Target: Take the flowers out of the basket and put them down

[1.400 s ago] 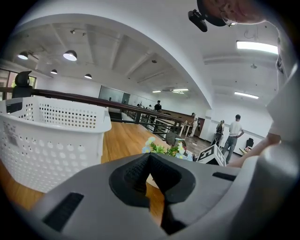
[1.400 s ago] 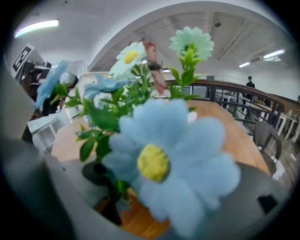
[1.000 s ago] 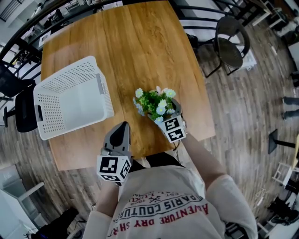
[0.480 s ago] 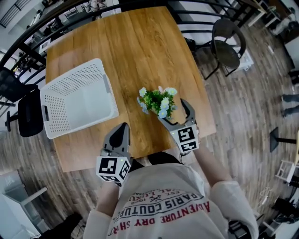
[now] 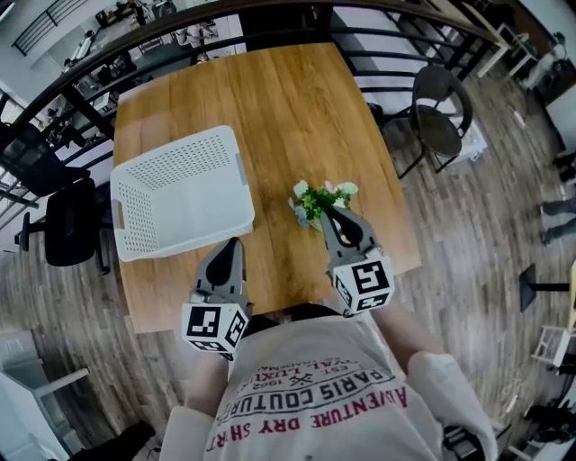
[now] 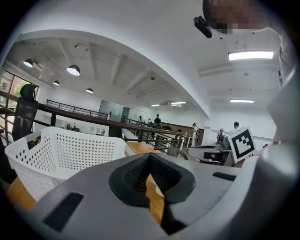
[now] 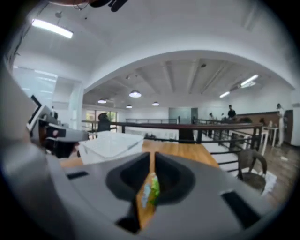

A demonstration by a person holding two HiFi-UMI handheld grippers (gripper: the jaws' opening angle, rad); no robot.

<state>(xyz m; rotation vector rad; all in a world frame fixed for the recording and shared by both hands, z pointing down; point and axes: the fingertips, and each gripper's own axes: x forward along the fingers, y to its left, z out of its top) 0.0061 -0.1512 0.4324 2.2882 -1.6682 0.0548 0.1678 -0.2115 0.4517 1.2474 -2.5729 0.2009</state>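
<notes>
A small bunch of white and pale blue flowers with green leaves stands on the wooden table, to the right of the white perforated basket. My right gripper sits just behind the flowers on the near side and does not touch them. Its jaws are closing and stand almost together with nothing between them. Through the slit in the right gripper view the flowers show beyond the tips. My left gripper hovers shut near the table's front edge, right of the basket.
The basket looks empty inside. A dark chair stands off the table's right side and an office chair off the left. A black railing runs behind the table. The table's front edge is close to my body.
My right gripper has let go of the flowers, drawn back toward me and brought its jaws together. The flowers stay on the table. The left gripper has barely moved.
</notes>
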